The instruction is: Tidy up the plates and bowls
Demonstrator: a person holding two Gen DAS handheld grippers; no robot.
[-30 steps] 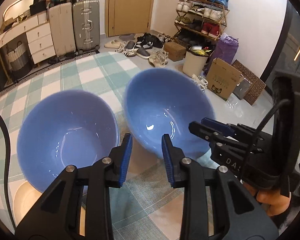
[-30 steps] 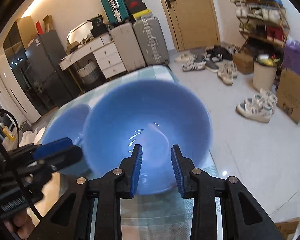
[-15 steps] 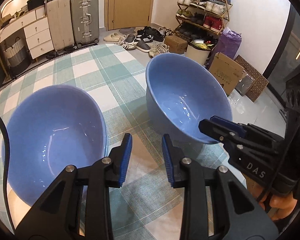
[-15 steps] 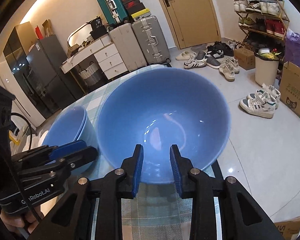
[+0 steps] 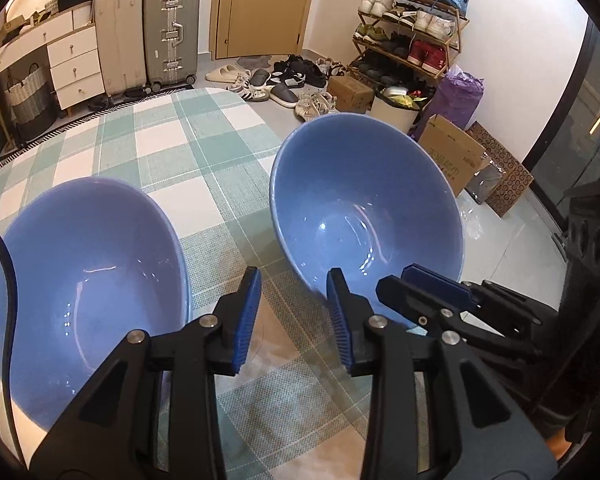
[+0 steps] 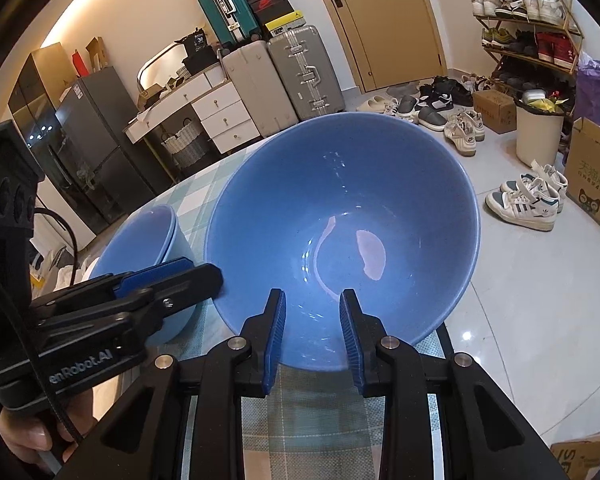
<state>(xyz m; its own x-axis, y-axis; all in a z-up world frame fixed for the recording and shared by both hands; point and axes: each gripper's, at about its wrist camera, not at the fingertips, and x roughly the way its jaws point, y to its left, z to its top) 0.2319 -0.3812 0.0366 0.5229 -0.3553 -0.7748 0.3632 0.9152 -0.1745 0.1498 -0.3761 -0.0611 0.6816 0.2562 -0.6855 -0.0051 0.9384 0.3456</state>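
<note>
Bowls, both blue, at the checked tabletop (image 5: 204, 168)
My left hand-held gripper (image 5: 294, 312) hovers over the cloth between them, its jaws just opening with nothing inside. The left bowl (image 5: 80, 280) is well apart from the right bowl (image 6: 340, 200) (by the tabletop's edge). My right hand-held gripper (image 6: 312, 328) is at that bowl's near rim, pads narrowly apart. I cannot tell whether they pinch it.
</note>
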